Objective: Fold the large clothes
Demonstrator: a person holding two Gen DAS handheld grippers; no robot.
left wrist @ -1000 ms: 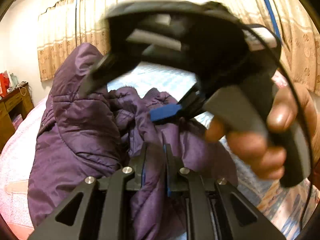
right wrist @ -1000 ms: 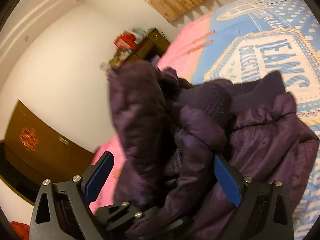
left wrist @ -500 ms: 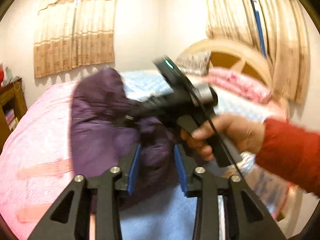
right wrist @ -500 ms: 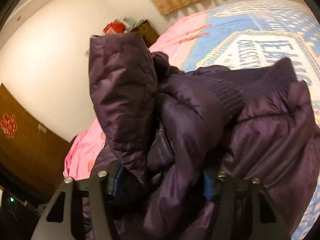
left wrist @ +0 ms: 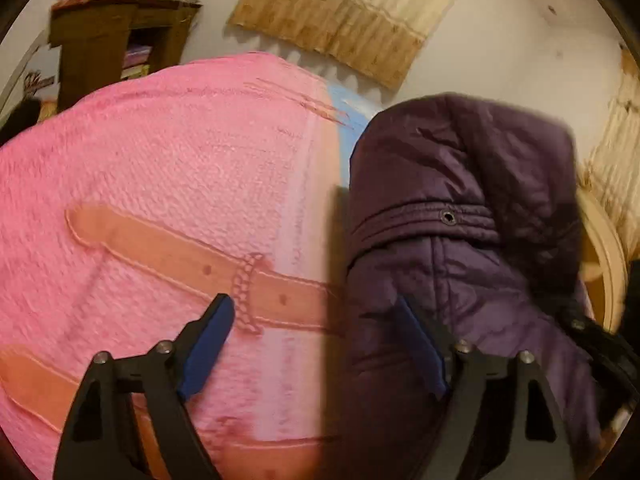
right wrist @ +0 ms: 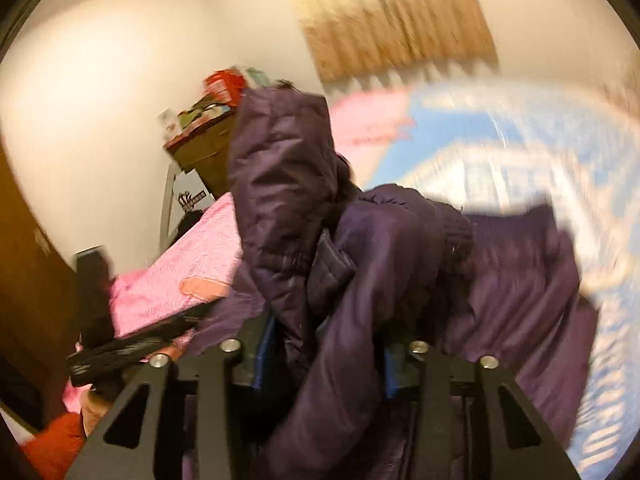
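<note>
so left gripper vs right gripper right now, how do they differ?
The left gripper stands wide open, having just been opening, with only pink blanket between its pads; the right gripper has just closed on a bunch of the purple jacket. The left sits beside the jacket; the right is buried in it. Both have blue pads on black fingers.

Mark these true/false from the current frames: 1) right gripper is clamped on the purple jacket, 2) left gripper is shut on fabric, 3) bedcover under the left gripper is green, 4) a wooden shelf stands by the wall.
1) True: the right gripper pinches bunched purple jacket.
2) False: the left gripper stands open, its jaws just opened, nothing between them.
3) False: the bedcover is pink.
4) True: the wooden shelf stands by the wall.
</note>
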